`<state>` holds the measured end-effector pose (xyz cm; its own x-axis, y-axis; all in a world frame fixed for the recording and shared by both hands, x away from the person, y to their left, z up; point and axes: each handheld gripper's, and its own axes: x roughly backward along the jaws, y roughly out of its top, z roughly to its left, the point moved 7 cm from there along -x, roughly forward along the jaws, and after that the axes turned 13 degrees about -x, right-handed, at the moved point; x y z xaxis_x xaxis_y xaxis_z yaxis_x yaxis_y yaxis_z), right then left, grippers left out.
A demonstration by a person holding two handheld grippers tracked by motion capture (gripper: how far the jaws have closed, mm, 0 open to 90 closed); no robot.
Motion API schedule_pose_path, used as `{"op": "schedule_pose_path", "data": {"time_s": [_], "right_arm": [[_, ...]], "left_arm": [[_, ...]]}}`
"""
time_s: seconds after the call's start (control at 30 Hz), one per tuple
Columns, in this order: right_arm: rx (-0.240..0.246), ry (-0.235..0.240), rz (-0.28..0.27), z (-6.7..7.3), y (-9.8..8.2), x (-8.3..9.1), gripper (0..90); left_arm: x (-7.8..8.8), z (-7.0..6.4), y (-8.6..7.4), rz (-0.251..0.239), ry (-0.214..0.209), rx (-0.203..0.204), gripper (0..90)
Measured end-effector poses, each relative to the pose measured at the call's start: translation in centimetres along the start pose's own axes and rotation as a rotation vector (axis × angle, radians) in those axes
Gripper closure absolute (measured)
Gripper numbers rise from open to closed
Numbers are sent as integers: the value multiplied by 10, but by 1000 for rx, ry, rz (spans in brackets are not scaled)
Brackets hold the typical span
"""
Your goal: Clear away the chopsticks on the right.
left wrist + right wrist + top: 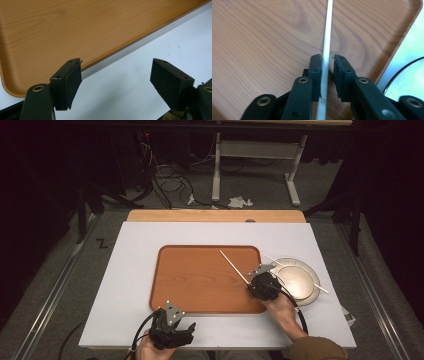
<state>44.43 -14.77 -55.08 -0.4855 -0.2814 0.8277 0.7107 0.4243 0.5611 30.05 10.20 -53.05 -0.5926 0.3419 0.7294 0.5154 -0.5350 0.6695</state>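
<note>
Chopstick (326,50) over tray (262,37), between right tool (327,72) jaws, slightly parted, seemingly touching one pad, left tool (116,80) open near tray's edge.

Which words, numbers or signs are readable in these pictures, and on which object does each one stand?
"Z": a black mark on the grey floor, left of the table.
Tiny stamped mark on the thin white chopstick between the right gripper jaws: too small to read.
Brown wooden tray: no text.

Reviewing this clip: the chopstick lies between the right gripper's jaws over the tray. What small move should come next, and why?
Probably lift the right gripper straight up and away. Its jaws stand slightly apart, a gap showing on one side of the chopstick, which seems to rest on the wooden tray. A second chopstick lies across the plate.
</note>
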Motion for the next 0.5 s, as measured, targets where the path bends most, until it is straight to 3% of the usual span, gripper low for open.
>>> {"op": "schedule_pose_path", "data": {"time_s": [0.27, 0.5], "right_arm": [[23, 18, -18, 5, -2, 6, 664], [34, 44, -94, 5, -5, 25, 590]], "left_arm": [[-3, -2, 3, 2, -13, -10, 252], [-7, -4, 9, -12, -43, -28, 252]]}}
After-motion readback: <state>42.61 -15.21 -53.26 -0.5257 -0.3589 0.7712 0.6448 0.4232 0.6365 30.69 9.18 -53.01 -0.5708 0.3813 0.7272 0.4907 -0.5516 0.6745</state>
